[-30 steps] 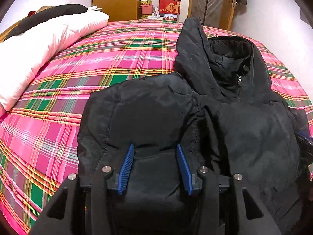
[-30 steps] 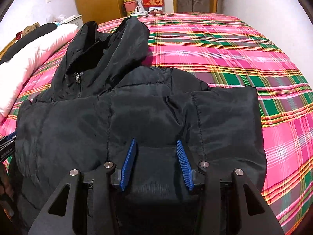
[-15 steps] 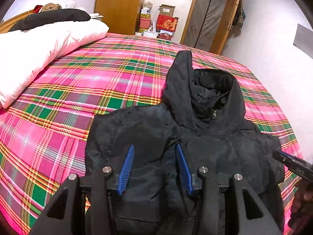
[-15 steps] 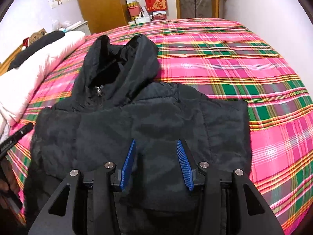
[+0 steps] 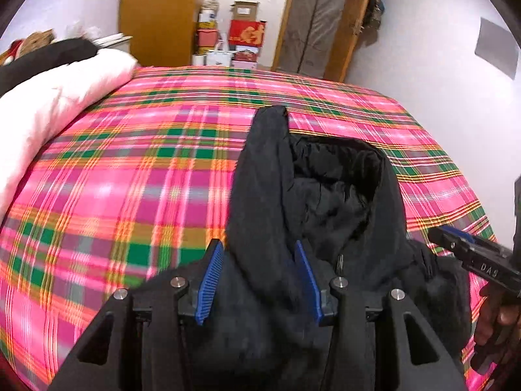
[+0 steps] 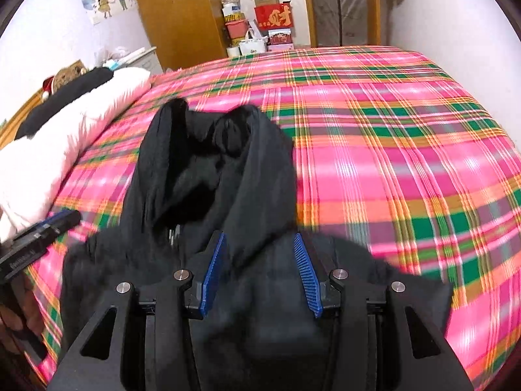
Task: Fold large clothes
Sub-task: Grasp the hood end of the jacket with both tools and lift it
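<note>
the side of your right gripper (image 5: 469,254) reads "da9" in the left wrist view, and a red box (image 6: 273,17) past the bed carries a gold chinese character. there is one black hooded jacket (image 5: 312,215) and two grippers. the jacket lies on the plaid bed (image 6: 390,150), hood pointing away from you. your left gripper (image 5: 259,280) and the right one both hover with fingers (image 6: 213,273) spread and released, the jacket's shoulder fabric showing between them; whether they touch it you can't tell.

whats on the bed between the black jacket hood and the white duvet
Only bare plaid bedspread between the hood and white duvet; both wrist views show it.
</note>
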Motion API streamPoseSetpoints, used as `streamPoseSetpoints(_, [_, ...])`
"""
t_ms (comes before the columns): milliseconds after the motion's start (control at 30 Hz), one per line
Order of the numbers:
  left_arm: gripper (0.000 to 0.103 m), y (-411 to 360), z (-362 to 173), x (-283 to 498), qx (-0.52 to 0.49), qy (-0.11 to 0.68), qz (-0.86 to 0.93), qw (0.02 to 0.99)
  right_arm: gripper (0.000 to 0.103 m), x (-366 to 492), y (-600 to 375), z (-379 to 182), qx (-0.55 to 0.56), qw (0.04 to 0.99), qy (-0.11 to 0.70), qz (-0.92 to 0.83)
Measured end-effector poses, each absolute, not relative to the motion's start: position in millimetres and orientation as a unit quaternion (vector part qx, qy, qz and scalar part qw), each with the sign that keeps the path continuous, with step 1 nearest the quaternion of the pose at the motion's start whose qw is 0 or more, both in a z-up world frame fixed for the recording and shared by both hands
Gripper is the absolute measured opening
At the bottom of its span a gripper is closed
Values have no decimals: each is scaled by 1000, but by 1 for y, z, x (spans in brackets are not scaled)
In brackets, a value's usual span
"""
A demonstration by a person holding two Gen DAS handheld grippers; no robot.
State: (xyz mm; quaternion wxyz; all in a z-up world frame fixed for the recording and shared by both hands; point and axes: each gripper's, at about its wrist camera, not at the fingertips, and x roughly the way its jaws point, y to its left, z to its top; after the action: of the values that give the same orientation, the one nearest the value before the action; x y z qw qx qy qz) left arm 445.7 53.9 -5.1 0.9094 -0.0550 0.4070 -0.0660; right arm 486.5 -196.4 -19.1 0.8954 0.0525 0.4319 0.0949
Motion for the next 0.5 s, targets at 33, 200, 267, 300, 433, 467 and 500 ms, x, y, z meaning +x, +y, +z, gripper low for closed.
streamPoseSetpoints(33, [48,50,-7,459,-49,409,-63,909,44,496,-195,-19,52,895,432,95])
streamPoseSetpoints(200, [49,40,-25,514,-59,428,-56,900,45,547,-182,-19,34,894,435,98])
streamPoseSetpoints(267, [50,34,-35,531,-58,438,-56,895,44,563,-176,-21,23,894,438,91])
streamPoseSetpoints(300, [50,31,-41,539,-54,443,-50,893,44,573,-174,-22,14,894,439,87])
streamPoseSetpoints(433, [50,22,-58,561,-37,456,-31,889,44,604,-170,-35,-23,889,453,62])
streamPoseSetpoints(467, [50,21,-59,564,-35,455,-30,889,44,611,-169,-40,-35,884,463,49])
streamPoseSetpoints(500, [42,20,-60,564,-33,451,-30,891,44,615,-169,-43,-41,881,469,41])
